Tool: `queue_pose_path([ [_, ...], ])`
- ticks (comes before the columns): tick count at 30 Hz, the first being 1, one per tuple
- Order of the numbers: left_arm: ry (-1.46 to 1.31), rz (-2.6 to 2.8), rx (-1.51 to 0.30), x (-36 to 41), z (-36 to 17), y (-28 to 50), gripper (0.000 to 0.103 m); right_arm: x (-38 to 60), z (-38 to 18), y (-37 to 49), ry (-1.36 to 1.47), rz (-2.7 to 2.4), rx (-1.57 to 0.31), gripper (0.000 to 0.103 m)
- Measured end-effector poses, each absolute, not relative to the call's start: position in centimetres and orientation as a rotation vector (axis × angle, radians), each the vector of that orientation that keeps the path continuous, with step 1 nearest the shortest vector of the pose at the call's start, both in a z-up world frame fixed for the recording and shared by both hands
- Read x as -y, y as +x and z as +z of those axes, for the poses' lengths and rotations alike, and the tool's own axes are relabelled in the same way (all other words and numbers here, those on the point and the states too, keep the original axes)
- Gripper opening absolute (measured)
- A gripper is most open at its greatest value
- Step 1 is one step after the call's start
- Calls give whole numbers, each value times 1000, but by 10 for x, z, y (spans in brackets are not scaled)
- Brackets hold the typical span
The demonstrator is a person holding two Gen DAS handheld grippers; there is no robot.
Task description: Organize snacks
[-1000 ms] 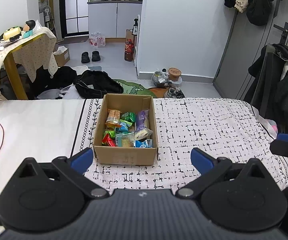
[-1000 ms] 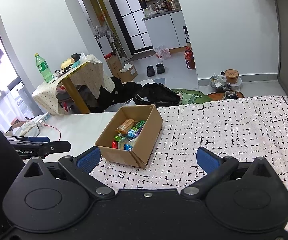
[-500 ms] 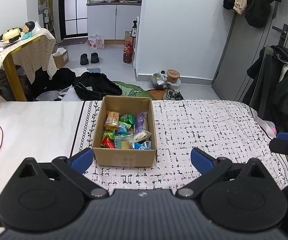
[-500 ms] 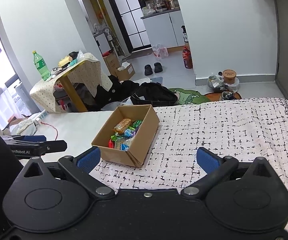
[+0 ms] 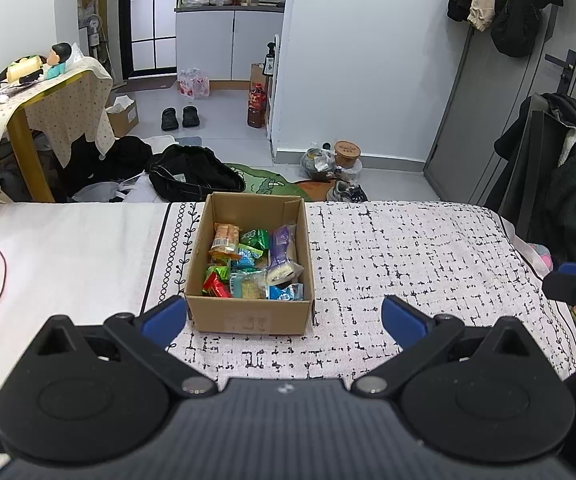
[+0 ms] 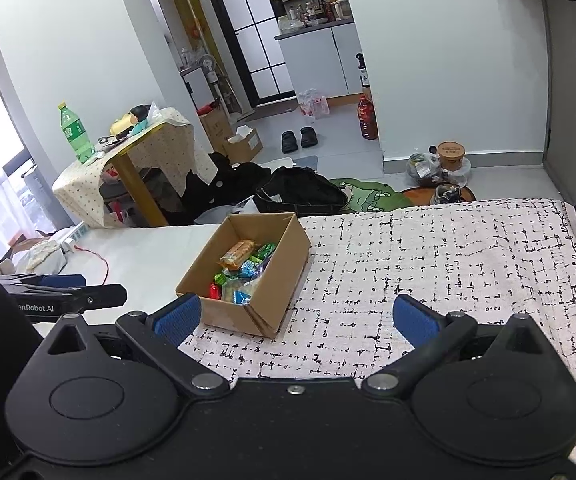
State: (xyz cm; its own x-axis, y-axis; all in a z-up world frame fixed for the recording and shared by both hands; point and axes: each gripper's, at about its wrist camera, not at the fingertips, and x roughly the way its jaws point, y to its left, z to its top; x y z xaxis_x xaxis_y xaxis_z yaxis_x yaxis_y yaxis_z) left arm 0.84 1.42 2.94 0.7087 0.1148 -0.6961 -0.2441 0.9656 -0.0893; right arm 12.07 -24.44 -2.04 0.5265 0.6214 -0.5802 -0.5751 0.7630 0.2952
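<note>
Cardboard box [image 5: 250,268] sits open on the bed [image 5: 408,248], on the black-and-white patterned cover just beside its leafy border, and it holds all the snacks [image 5: 254,264] in sight: an orange pack at the far left, green and blue packets in the middle, a purple-and-white one along the right wall, a red one at the near left corner. They lie jumbled, overlapping one another in no order. No snack lies loose on the cover around the box in either view.

Judging from that, gathering seems finished; if the task calls for sorting or taking packets out, that part has not begun, since nothing is held and nothing is laid out beside the box.

Left tongs [image 5: 284,316] hover low over the bed, level and pointing straight at the near wall of the box; their jaws are spread wide and empty, the left blue pad just beside the box's near left corner.

Right tongs [image 6: 296,318] hang off to the right, aimed across the cover with the box ahead and to the left; their jaws too are wide apart and grip nothing. Each tool shows at the edge of the other's view, well apart from the box.
</note>
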Motion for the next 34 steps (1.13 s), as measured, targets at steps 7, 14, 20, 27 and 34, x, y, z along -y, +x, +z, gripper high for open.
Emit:
queue_pose_path([
  [7,-182,200,-755,-15,31,8,103,244,-20,120,68,709,-721,103],
  [14,-181,200,-753,-16,32,7,103,241,-19,119,47,704,-718,103],
  [20,-182,201,-750,-16,33,7,103,241,-20,118,42,690,-710,103],
  [27,-183,199,-734,-16,34,5,103,239,-21,117,18,682,-705,103],
  [34,-192,190,-725,-18,33,3,103,237,-22,117,11,671,-706,103],
])
